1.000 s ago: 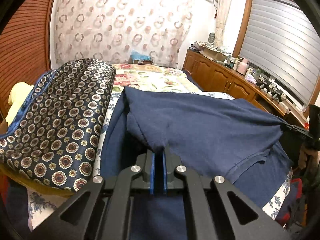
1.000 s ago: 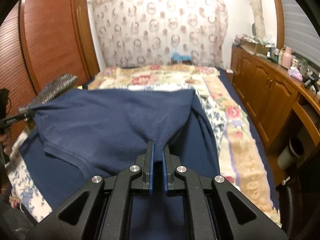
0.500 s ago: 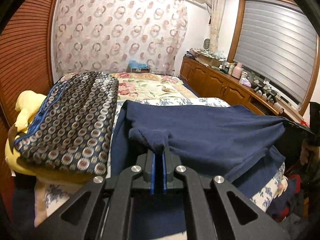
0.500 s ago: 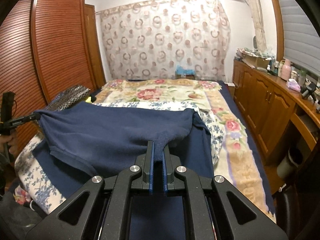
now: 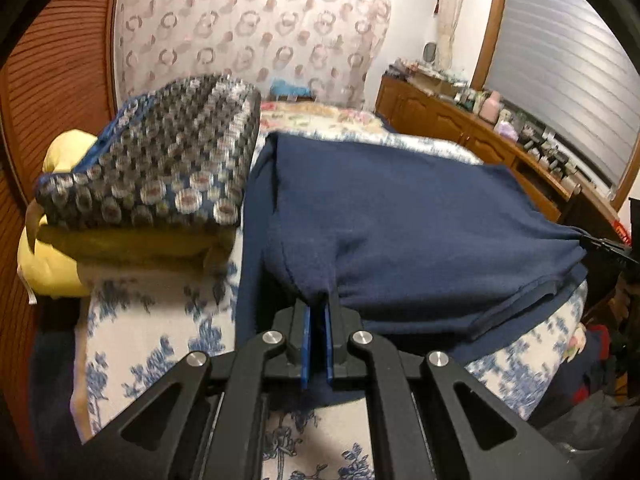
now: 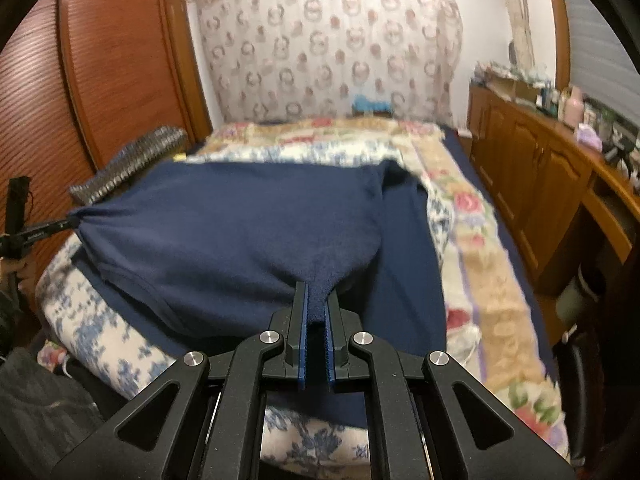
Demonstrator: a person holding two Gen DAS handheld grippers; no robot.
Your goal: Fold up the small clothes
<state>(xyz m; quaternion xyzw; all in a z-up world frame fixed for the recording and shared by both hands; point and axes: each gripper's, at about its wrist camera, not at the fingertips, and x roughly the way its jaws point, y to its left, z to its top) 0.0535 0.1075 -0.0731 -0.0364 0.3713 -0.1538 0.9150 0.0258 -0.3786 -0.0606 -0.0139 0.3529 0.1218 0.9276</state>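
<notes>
Both grippers have come down lower since half a second ago, and the dark blue fleece top (image 5: 408, 216) now sits nearer the bed. Its raised flap is stretched between them over the rest of the blue cloth.

The left gripper (image 5: 318, 308) is pinched tight on one corner of the top, with only a thin gap between its blue pads. The right gripper (image 6: 316, 304) is pinched on the other corner, and a thick bunch of blue cloth fills the space between its pads.

The top lies across the near end of a big bed (image 6: 480, 280). Under it is a white blanket with blue flowers (image 5: 160, 340). Further back is a cream blanket with pink roses (image 6: 472, 216).

Just beside the top, on the left, is a folded dark quilt with round gold and white spots (image 5: 160, 168). It rests on a soft yellow cushion (image 5: 52, 264).

Behind the bed hangs a pale curtain with pink ring shapes (image 6: 328, 44). A brown wooden wardrobe with thin slats (image 6: 112, 64) stands on the left side of the room. A long brown wooden cabinet (image 6: 536, 168) runs along the right side, with small bottles and boxes on top. Above it is a window with grey blinds (image 5: 560, 80).
</notes>
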